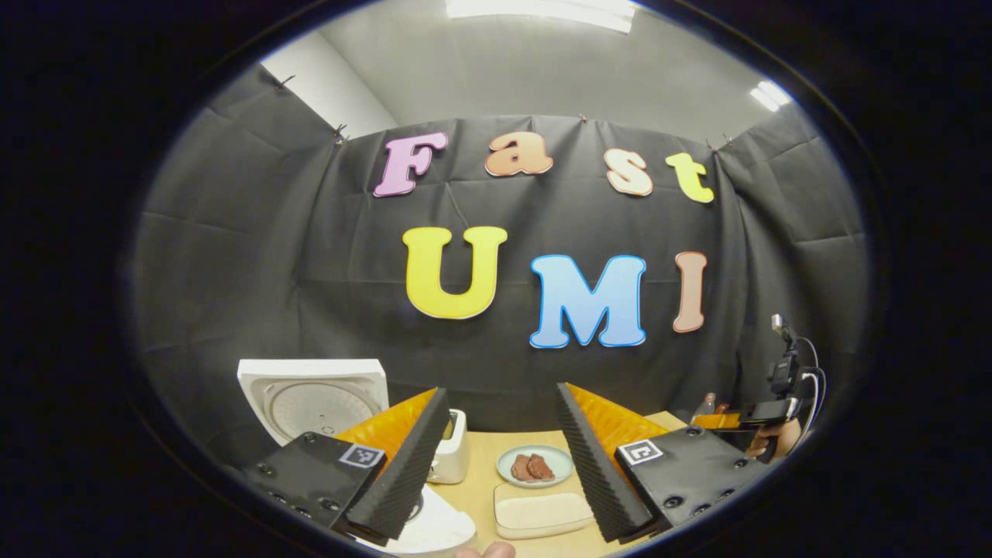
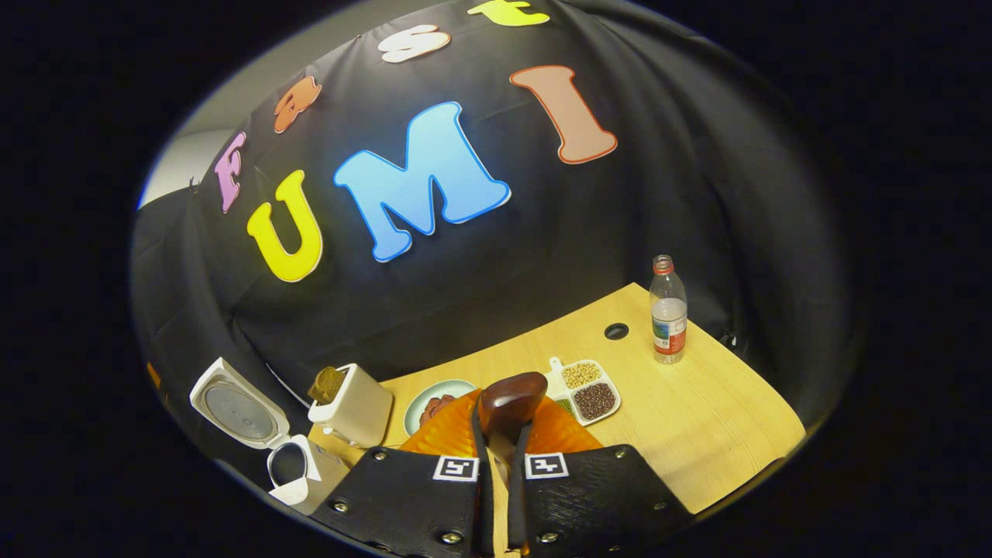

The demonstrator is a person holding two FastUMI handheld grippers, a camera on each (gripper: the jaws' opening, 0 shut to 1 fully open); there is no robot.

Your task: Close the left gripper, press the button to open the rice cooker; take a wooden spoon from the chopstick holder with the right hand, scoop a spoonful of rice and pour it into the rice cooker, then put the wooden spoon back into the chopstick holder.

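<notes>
Black cloth backs the wooden surface [image 2: 697, 418] where the rice cooker [image 2: 298, 465] stands open, right gripper [image 2: 500, 465] fingers clamped on the wooden spoon [image 2: 511, 399], left gripper [image 1: 500, 465] fingers apart.

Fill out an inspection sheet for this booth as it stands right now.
Surface: wooden table, with a round hole near the back.
Job's things: rice cooker with its lid up; chopstick holder beside it; tray of rice; wooden spoon held bowl-up.
Clutter: water bottle; divided dish of beans; plate of reddish food.
Grippers: left hand-held gripper open, holding nothing; right hand-held gripper shut on the wooden spoon.
Cables: white and dark leads loop off the right hand-held gripper.
Surroundings: black cloth wall, ceiling lights.
</notes>
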